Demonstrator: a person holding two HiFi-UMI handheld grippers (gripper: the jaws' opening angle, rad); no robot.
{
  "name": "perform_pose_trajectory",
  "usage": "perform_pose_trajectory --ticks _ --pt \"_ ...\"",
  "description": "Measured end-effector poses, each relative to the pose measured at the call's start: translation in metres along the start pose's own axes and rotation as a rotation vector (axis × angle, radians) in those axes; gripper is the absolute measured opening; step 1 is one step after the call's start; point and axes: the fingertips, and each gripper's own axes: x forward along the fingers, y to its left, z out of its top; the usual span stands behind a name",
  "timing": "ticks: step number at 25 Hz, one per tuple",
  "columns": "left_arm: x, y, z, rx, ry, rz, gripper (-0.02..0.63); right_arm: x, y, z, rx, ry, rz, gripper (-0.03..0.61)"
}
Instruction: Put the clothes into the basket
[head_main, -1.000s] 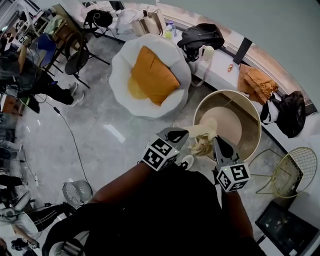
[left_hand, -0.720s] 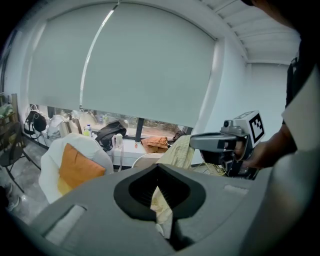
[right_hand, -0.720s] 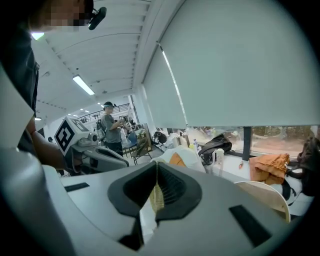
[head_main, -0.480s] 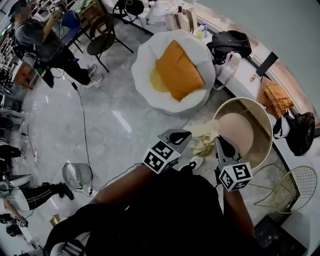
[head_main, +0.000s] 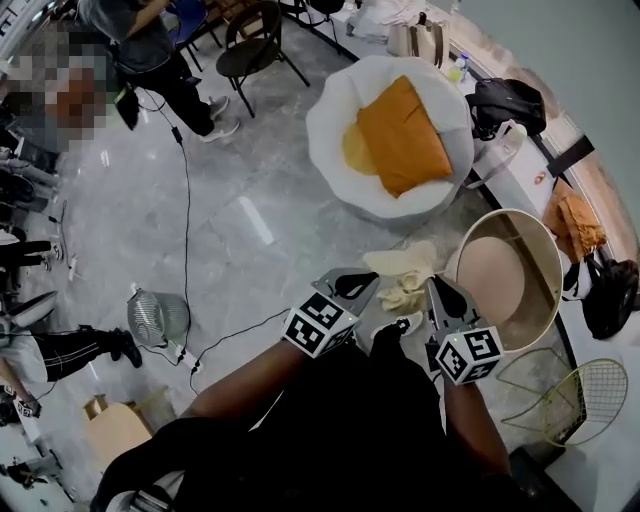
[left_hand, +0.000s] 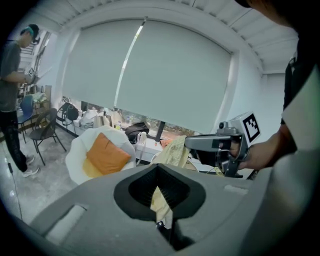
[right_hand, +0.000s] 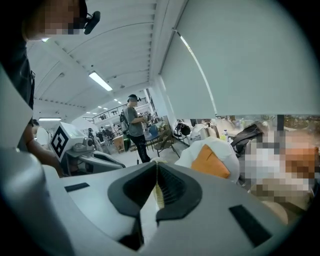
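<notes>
Head view: the left hand-held gripper (head_main: 366, 279) and right hand-held gripper (head_main: 437, 288) are held out side by side, each marker cube close to the person's dark sleeves, with a pale yellow garment (head_main: 404, 276) bunched and slung between their tips. The garment hangs in the air above the grey floor (head_main: 250, 200), just beside the left rim of the round cream basket (head_main: 497, 272) and not inside it. Beyond it sits a white beanbag chair (head_main: 338, 112) with an orange cushion (head_main: 405, 135) on it; a small fan (head_main: 158, 318) stands on the floor to the left, and a yellow wire chair (head_main: 590, 393) is at the lower right. Left gripper view: the jaws are nearly together, pinched on a fold of the pale yellow garment that runs down between the ribbed pads, and more of the cloth rises ahead toward the other gripper at the right. The cushion and chair lie beyond to the left, below a large window blind (left_hand: 150, 75). Right gripper view: the jaws are narrow, clamped on a thin edge of the same garment. The other gripper shows at the left, and a standing person (right_hand: 135, 125) is in the background.
</notes>
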Motion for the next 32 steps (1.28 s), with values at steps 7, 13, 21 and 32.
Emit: perform_pose_trajectory --ticks 7,13,21,32 --pt "-0.077 0.047 -0.030 -0.087 -0.072 0.134 0.000 0.045 0.089 -0.007 -0.090 0.054 0.167 0.026" --pt "-0.139 0.077 -0.050 -0.139 -0.136 0.251 0.000 0.078 0.156 -0.009 -0.149 0.083 0.299 0.026" --pt "-0.226 0.121 -0.087 -0.255 -0.231 0.507 0.000 0.133 0.232 -0.011 -0.245 0.156 0.521 0.026" --pt "-0.316 0.161 -0.147 -0.467 -0.299 0.806 0.000 0.209 0.332 -0.013 -0.330 0.246 0.803 0.026"
